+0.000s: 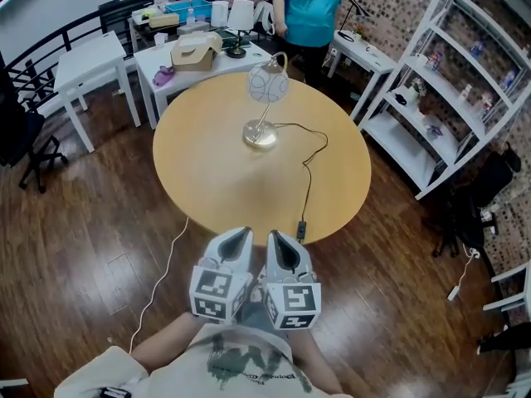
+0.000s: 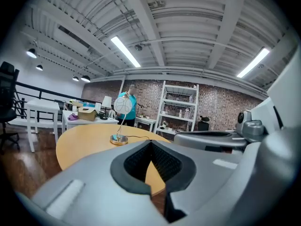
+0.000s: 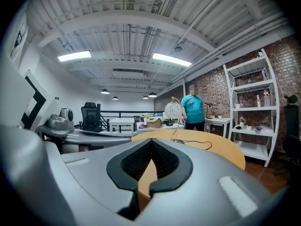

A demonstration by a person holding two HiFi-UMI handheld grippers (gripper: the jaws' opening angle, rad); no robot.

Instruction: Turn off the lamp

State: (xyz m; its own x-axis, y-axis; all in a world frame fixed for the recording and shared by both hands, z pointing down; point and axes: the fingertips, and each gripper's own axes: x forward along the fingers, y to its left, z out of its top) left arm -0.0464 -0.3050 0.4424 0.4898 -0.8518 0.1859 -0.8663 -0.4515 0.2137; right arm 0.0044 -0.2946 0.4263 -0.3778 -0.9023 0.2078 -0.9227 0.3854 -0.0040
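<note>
A desk lamp stands near the middle of the round wooden table (image 1: 207, 181), with a pale globe shade (image 1: 267, 83) on a thin bent stem and a brass base (image 1: 260, 135). Its black cord (image 1: 311, 160) loops right, then runs to an inline switch (image 1: 301, 230) at the table's near edge. My left gripper (image 1: 241, 233) and right gripper (image 1: 274, 235) are side by side close to my body, just short of that edge, both shut and empty. The lamp (image 2: 122, 106) lies ahead in the left gripper (image 2: 150, 142) view, and the lamp (image 3: 173, 110) also shows past the right gripper (image 3: 151, 140).
A person in a teal shirt (image 1: 307, 7) stands beyond the table. White tables with a cardboard box (image 1: 195, 52) sit at the back left, white shelving (image 1: 440, 98) on the right, a black chair (image 1: 25, 139) at the left. A white cable (image 1: 162, 280) trails over the wooden floor.
</note>
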